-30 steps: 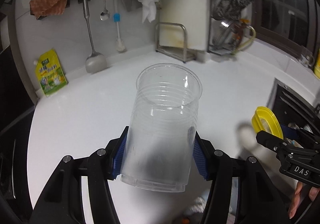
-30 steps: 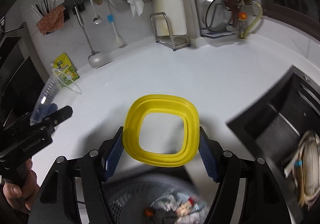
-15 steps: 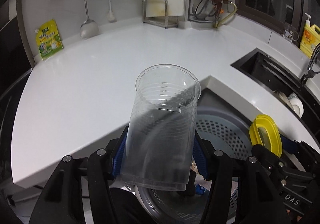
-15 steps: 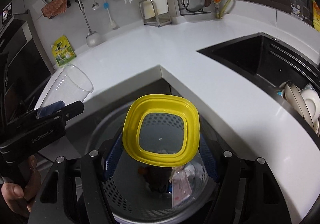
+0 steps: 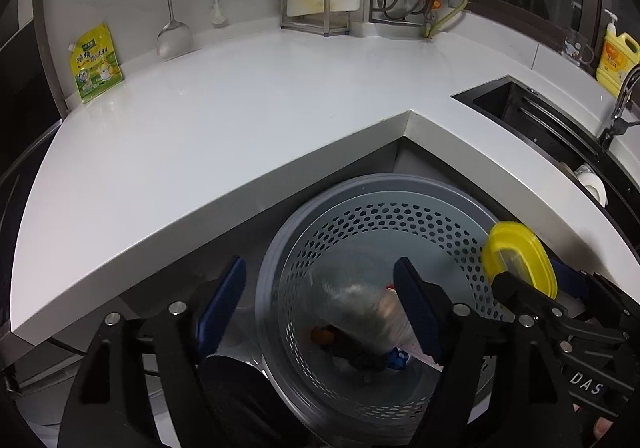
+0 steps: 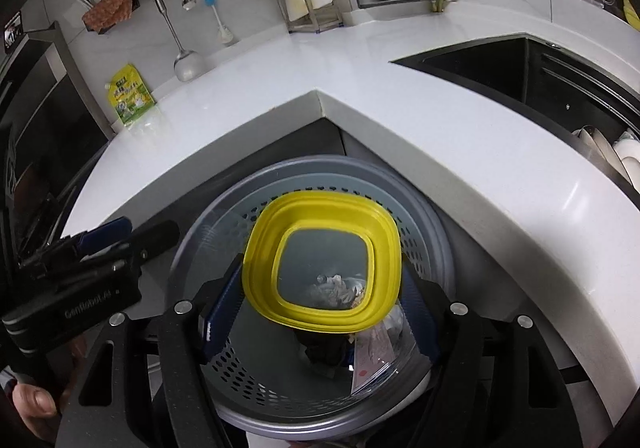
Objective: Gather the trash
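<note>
My left gripper (image 5: 320, 276) hangs over a grey perforated bin (image 5: 280, 248) with its jaws opening and nothing pressed between the blue pads. The clear plastic cup (image 5: 360, 312) is a blur inside the bin, above the trash (image 5: 352, 352) at the bottom. My right gripper (image 6: 324, 288) is over the same bin (image 6: 436, 224). Its jaws are opening, with the yellow-rimmed lid (image 6: 324, 264) still between the pads and touching them. That lid (image 5: 516, 260) also shows at the right of the left wrist view. The left gripper (image 6: 120, 236) appears at the left of the right wrist view.
The white L-shaped counter (image 5: 240, 120) wraps around the bin's far side. A black sink (image 6: 520, 68) with dishes lies to the right. A green-yellow pouch (image 5: 96, 60), a hanging ladle (image 5: 172, 36), a rack (image 5: 312, 4) and a yellow soap bottle (image 5: 616, 56) line the back wall.
Both grippers came back from over the counter and sank over the bin. The left jaws opened and the cup dropped out into the bin. The right still carries the lid.
</note>
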`<state>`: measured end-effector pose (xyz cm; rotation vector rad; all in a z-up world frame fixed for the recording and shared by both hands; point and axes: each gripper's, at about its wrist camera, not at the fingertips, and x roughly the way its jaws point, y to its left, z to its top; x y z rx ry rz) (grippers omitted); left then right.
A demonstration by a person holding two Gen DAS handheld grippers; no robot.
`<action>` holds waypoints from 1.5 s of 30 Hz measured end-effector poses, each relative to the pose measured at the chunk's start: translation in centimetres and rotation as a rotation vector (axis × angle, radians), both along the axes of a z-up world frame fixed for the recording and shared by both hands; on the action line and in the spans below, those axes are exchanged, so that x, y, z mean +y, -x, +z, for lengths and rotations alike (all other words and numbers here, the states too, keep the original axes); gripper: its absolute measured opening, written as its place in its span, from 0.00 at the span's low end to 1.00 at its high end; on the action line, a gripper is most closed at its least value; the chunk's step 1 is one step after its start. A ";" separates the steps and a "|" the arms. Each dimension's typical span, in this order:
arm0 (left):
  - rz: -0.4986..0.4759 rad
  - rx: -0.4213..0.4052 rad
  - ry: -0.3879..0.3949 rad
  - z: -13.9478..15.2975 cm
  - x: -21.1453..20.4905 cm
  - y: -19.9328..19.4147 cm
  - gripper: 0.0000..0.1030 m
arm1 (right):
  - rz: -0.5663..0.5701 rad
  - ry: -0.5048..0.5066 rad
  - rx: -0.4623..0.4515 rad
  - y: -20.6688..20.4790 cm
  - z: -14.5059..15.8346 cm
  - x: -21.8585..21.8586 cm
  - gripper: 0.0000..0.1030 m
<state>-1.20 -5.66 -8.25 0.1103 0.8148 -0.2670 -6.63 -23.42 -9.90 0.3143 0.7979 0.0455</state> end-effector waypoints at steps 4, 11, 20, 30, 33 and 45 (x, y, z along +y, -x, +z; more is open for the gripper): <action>0.002 -0.002 0.003 0.2 0.0 0.2 0.79 | -0.013 0.006 -0.022 0.5 0.5 -0.2 0.73; 0.009 -0.007 0.007 0.4 0.1 0.6 0.81 | -0.028 0.013 -0.029 0.9 0.4 -0.4 0.73; 0.011 -0.028 0.001 0.9 0.1 1.1 0.85 | -0.045 0.037 -0.035 1.3 0.7 -0.3 0.73; 0.022 -0.033 0.011 1.2 0.5 1.4 0.93 | -0.052 0.053 -0.035 1.5 1.0 -0.1 0.73; 0.029 -0.032 0.012 1.3 0.8 1.5 0.94 | -0.055 0.059 -0.033 1.7 1.0 0.0 0.73; 0.058 -0.025 0.012 1.3 1.5 1.6 0.94 | -0.057 0.088 -0.039 2.2 1.5 0.7 0.73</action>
